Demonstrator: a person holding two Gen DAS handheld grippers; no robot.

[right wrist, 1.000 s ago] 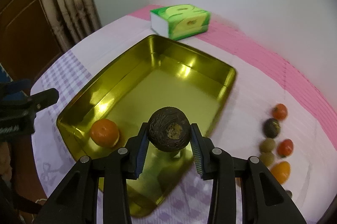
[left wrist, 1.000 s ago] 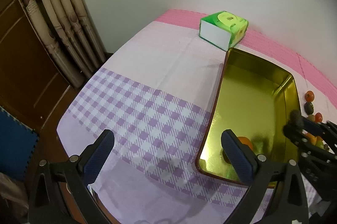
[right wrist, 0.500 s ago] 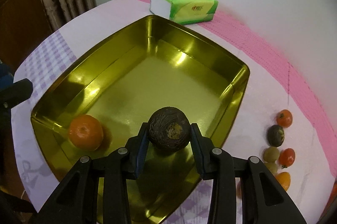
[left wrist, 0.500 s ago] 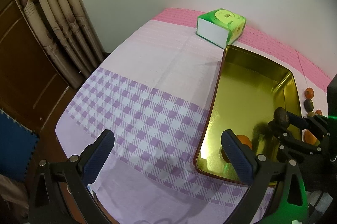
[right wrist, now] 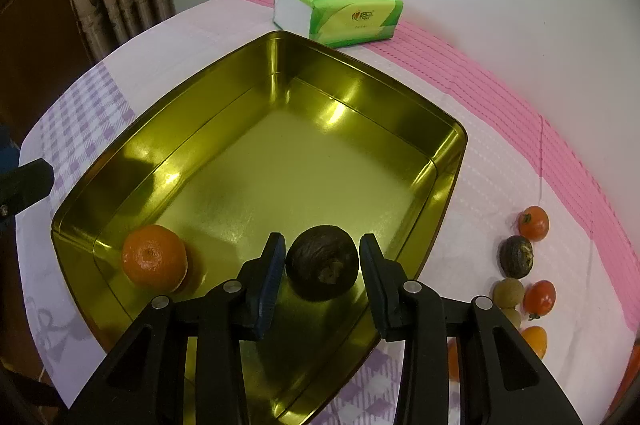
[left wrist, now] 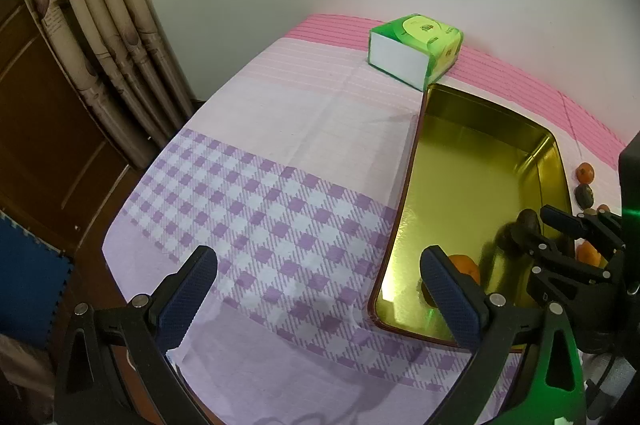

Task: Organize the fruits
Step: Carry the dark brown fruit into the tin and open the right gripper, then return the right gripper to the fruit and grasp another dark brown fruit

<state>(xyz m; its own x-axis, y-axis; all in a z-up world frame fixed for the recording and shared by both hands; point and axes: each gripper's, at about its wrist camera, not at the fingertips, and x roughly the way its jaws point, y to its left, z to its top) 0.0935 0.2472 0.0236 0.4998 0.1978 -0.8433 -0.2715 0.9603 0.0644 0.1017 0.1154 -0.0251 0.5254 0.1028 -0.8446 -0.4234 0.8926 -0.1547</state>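
My right gripper [right wrist: 322, 241] is shut on a dark brown wrinkled round fruit [right wrist: 322, 267] and holds it low over the near end of a gold rectangular tin [right wrist: 360, 73]. One orange [right wrist: 154, 255] lies in the tin's near left corner. The left wrist view shows the tin [left wrist: 416, 153] too, with the orange [left wrist: 464, 265] in it and the right gripper [left wrist: 536, 225] carrying the dark fruit [left wrist: 528, 221]. To the tin's left, my left gripper [left wrist: 320, 285] stands open over the purple checked cloth with nothing between its fingers.
Right of the tin, several small fruits lie in a row on the cloth: a red tomato [right wrist: 534, 223], a second dark fruit [right wrist: 516, 257], a greenish one [right wrist: 508, 291], another tomato [right wrist: 540, 297]. A green tissue pack [right wrist: 344, 9] sits behind the tin, and curtains hang at the left.
My right gripper has carried the dark fruit from the tin's near edge in over its floor and lower. The left gripper has stayed where it was, open.
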